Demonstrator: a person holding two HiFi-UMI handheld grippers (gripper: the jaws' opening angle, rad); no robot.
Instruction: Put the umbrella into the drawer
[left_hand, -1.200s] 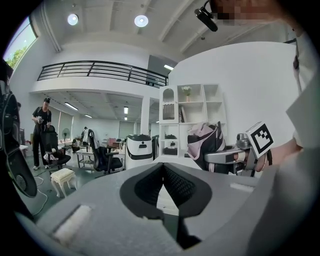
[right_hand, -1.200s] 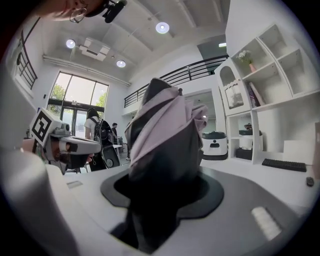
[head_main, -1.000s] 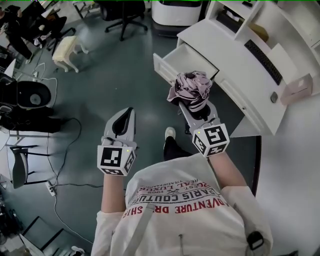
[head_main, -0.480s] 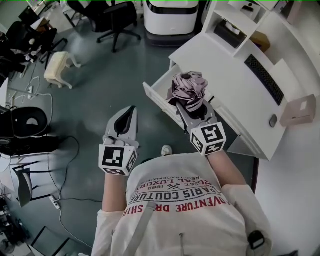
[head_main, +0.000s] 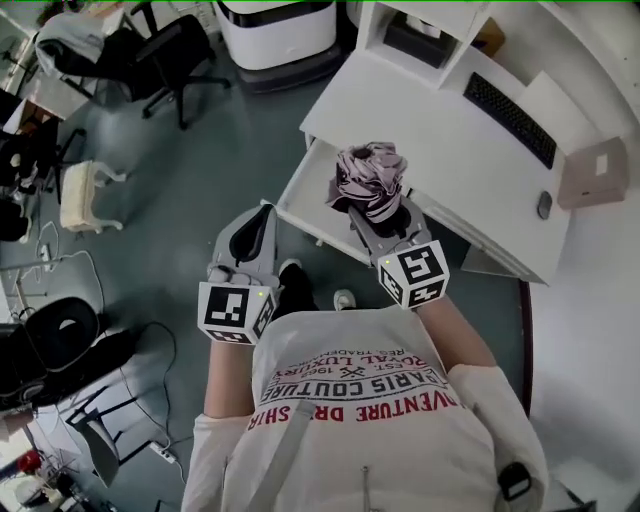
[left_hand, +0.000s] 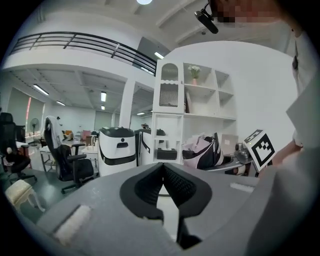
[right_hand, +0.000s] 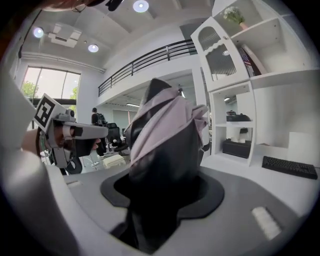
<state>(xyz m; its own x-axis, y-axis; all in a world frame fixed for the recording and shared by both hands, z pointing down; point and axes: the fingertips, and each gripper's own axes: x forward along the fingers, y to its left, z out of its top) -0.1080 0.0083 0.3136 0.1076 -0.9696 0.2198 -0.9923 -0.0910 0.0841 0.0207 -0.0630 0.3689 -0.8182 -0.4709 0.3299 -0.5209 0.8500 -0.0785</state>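
A folded pink and black umbrella (head_main: 368, 178) sticks up out of my right gripper (head_main: 385, 215), which is shut on its dark lower part. In the head view it hangs just over the right end of the open white drawer (head_main: 305, 195), which is pulled out of the white desk (head_main: 430, 130). In the right gripper view the umbrella (right_hand: 165, 130) fills the space between the jaws of the right gripper (right_hand: 160, 165). My left gripper (head_main: 258, 222) sits to the left, beside the drawer's front, shut and empty. The left gripper (left_hand: 162, 167) has its pads meeting at the tip in its own view.
A keyboard (head_main: 508, 105), a mouse (head_main: 543, 205) and a pinkish box (head_main: 592, 172) lie on the desk. A white machine (head_main: 275, 30) stands behind the drawer; an office chair (head_main: 165, 60) and a stool (head_main: 85, 195) are at the left.
Both grippers have moved toward the desk. The umbrella, still gripped, has gone from in front of the drawer to over it. The left gripper stays shut.
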